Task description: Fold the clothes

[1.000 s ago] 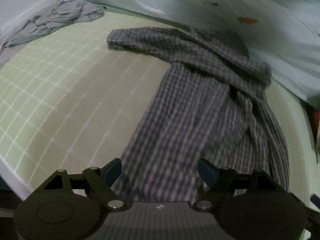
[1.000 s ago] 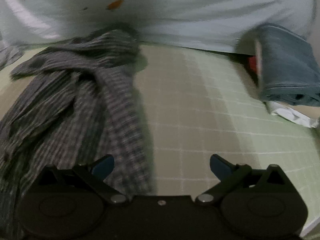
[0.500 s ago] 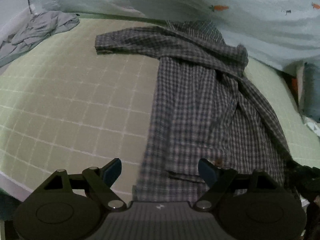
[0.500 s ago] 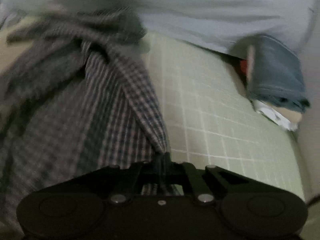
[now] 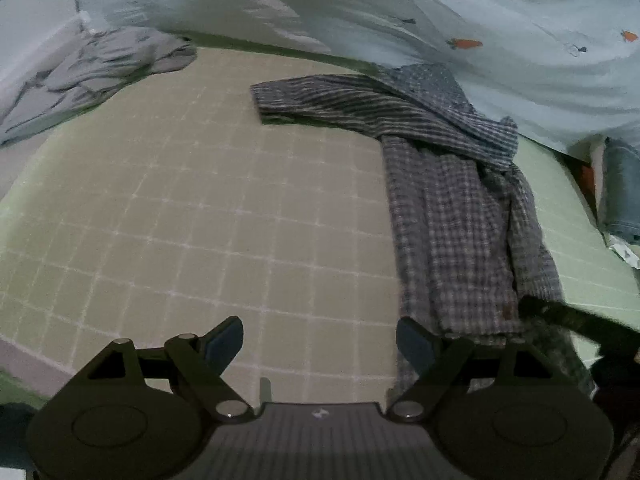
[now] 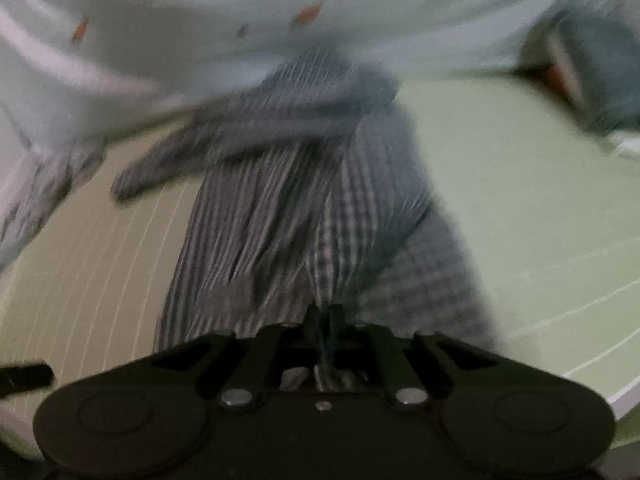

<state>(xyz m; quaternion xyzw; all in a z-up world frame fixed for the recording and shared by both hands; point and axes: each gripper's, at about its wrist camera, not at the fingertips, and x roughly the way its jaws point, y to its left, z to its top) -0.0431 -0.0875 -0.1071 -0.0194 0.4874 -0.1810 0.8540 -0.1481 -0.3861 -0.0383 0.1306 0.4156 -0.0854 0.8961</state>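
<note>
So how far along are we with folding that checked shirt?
Barely started. No fold is visible: the checked shirt lies rumpled on the green grid mat, one sleeve stretched sideways. In hand: the right tool is shut on the shirt's near edge. The left tool hangs open beside the hem. Flattening and every fold remain.

Surface: pale green mat with white grid lines (image 5: 168, 208)
On it: grey checked shirt (image 5: 452, 216), crumpled light grey garment (image 5: 100, 68), folded blue denim (image 5: 620, 188)
</note>
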